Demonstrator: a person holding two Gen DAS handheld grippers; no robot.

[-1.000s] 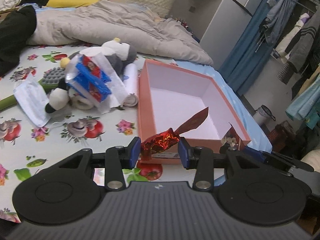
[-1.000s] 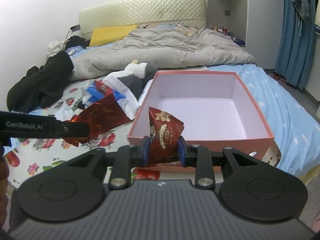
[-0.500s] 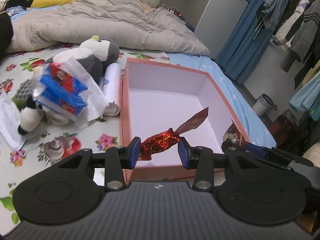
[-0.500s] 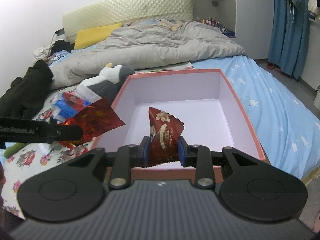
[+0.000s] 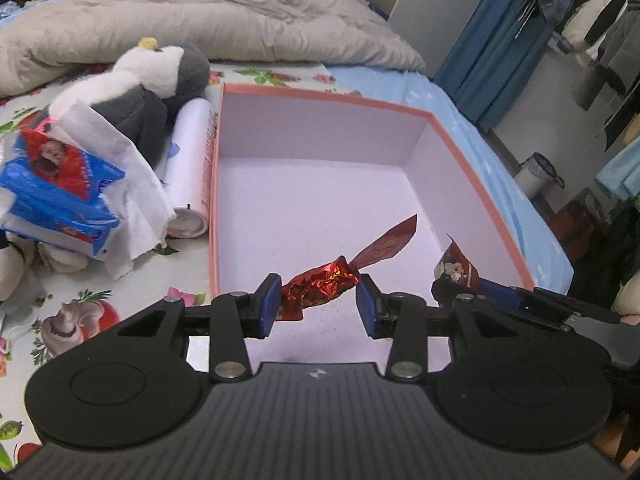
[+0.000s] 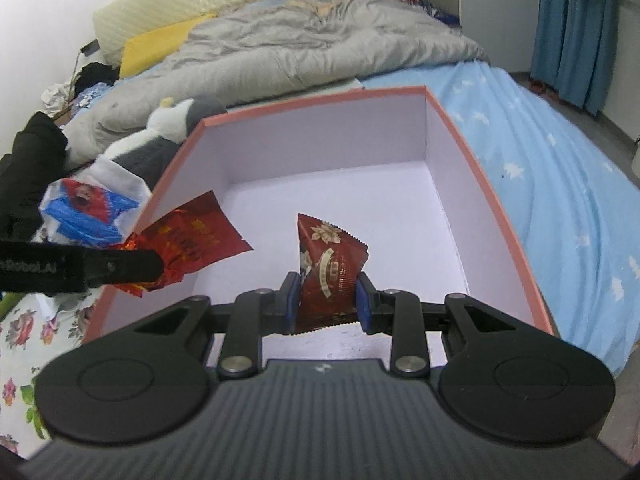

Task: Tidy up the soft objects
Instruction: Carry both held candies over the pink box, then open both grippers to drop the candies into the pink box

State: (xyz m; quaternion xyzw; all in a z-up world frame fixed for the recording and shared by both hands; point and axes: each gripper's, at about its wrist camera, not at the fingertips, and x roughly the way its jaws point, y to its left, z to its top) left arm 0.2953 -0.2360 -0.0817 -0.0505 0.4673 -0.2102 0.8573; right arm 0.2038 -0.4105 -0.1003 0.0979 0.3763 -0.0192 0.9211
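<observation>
A crumpled red foil packet (image 5: 320, 286) hangs between the blue pads of my left gripper (image 5: 318, 306), which is shut on it, just inside the near wall of the salmon-rimmed box (image 5: 452, 140). The same packet (image 6: 188, 240) shows at the left of the right wrist view, over the box's left wall. My right gripper (image 6: 326, 304) is shut on a dark red snack packet (image 6: 328, 268), held upright above the box's white floor (image 6: 360, 200); its tip (image 5: 456, 268) shows at the right of the left wrist view. The box holds nothing else.
Left of the box on the flowered sheet lie a white roll (image 5: 192, 168), a grey and white plush penguin (image 5: 152, 84) and a blue tissue pack (image 5: 60, 192). A grey duvet (image 6: 300, 48) is heaped behind. The blue sheet (image 6: 560, 184) falls away at the right.
Both grippers moved forward and down over the box with their packets still gripped. The box now fills both views, and the packets hang over its inside instead of before its near wall.
</observation>
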